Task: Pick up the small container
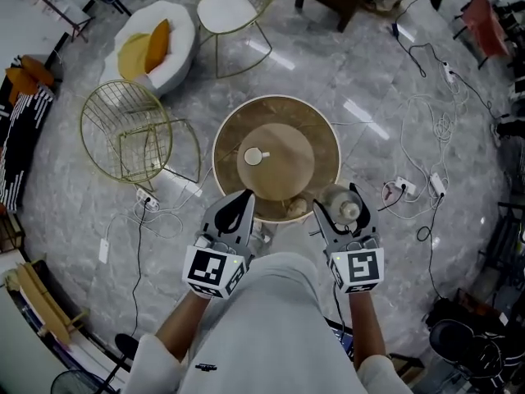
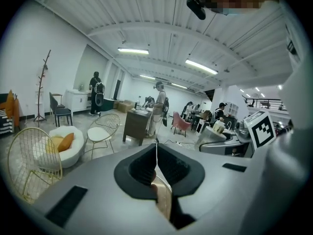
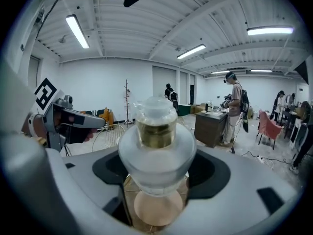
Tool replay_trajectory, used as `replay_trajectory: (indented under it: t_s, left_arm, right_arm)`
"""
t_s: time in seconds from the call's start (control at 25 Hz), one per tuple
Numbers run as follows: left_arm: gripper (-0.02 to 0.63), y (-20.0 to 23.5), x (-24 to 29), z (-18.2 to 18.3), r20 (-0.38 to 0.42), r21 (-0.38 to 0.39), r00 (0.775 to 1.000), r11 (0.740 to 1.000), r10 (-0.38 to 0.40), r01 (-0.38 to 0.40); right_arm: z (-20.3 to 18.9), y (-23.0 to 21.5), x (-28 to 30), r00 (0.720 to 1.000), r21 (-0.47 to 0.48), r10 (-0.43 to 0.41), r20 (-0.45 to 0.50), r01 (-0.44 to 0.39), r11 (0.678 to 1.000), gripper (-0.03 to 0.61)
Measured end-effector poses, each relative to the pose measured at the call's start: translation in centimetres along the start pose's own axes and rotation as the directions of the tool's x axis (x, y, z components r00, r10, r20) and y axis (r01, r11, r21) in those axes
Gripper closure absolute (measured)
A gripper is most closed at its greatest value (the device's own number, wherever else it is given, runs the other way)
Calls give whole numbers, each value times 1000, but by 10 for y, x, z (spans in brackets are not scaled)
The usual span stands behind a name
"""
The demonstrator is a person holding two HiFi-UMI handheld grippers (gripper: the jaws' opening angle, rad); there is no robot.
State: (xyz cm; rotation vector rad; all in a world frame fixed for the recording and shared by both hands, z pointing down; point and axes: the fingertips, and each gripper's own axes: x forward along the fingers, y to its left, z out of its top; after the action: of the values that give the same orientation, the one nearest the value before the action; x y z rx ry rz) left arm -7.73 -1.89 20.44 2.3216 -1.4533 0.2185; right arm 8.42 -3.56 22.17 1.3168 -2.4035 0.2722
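In the head view, the small container (image 1: 341,200), a clear lidded glass jar, is being held in the right gripper (image 1: 343,213) over the near right edge of the round table (image 1: 225,138). The pick-up is judged to be essentially done, with only the carrying clear being left. A small white cup (image 1: 254,156) is being left untouched farther in on the tabletop. The left gripper (image 1: 235,214) is being poised at the table's near edge.

In the left gripper view, its jaws are being pressed together with nothing between them.

In the right gripper view, the container is being clamped upright around its wide body by jaws standing well apart. The tabletop is being seen below it.
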Motion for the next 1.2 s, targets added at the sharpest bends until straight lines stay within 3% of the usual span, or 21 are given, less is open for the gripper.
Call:
replay_trajectory:
  t_s: [0.6, 1.2]
  left_arm:
    - [590, -30, -26, 31, 88, 69, 992, 994, -94, 88]
    - [591, -51, -31, 42, 105, 121, 985, 985, -136, 123]
  right_arm:
    - [34, 5, -61, 993, 49, -84, 78, 80, 996, 241]
    - [40, 8, -87, 989, 73, -102, 104, 95, 993, 241]
